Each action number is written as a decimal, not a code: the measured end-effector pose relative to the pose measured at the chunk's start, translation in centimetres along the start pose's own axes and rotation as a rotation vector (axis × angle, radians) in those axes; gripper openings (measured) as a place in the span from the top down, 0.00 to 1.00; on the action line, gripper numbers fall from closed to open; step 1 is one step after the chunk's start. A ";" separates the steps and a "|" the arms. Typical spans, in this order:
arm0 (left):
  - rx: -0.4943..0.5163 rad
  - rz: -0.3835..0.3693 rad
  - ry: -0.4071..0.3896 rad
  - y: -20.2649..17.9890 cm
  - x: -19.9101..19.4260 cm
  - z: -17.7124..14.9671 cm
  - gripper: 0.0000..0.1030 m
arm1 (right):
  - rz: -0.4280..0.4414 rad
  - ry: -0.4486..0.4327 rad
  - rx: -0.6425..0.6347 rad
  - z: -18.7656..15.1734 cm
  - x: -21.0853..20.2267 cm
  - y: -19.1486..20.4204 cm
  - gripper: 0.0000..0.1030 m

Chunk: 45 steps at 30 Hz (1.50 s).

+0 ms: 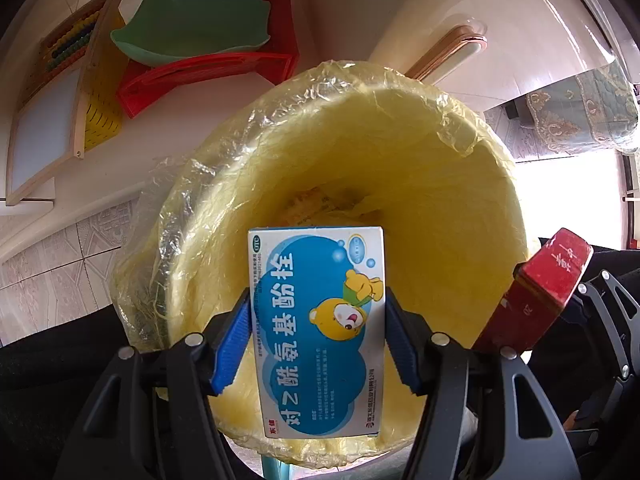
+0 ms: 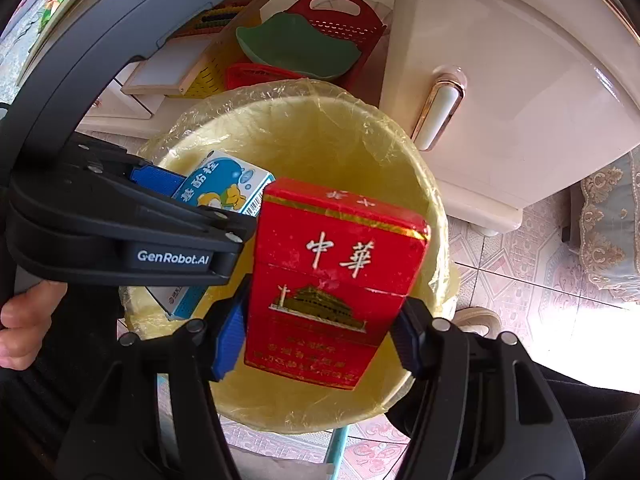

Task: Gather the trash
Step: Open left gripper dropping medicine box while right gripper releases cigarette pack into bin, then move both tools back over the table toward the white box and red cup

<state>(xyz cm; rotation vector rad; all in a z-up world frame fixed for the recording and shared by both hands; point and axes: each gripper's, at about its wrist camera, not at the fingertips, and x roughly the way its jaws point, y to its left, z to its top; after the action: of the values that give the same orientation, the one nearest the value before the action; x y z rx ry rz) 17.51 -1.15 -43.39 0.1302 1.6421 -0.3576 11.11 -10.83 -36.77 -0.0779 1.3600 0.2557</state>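
Bin (image 1: 460, 152) lined with a thin yellow bag fills both views, its open mouth directly below the two grippers. Both grippers point down into that mouth, so each box likely only needs letting go to fall inside.

The left gripper (image 1: 318, 340) has its blue pads pressed on the two long sides of a blue-and-white medicine box (image 1: 318, 320), whose long axis runs along the fingers, pointing into the bin. The right gripper (image 2: 320, 344) clamps a red cigarette pack (image 2: 336, 280) the same way, long axis down toward the bin floor. The two sit side by side over the opening, neither clearly nearer the bin, and the boxes are close but apart.

At the bin's bottom some pale wrapper-like scraps (image 1: 316, 204) lie, too blurred to name. The boxes hide much of the bin floor. A hand (image 2: 20, 320) shows at the right view's edge, cut off. Beyond the bin stand a red basket (image 1: 240, 68) with a green dish (image 1: 192, 28).
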 end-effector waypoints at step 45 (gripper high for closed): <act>0.201 0.190 -0.322 0.6 -26.4 -5.4 0.14 | 0.075 -0.298 -0.176 2.5 -23.0 -0.6 0.10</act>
<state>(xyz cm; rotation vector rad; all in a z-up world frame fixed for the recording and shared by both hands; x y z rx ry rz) 15.42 4.37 -17.06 0.3595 1.2622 -0.3758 9.40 -14.04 -13.89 -0.1305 1.0434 0.4332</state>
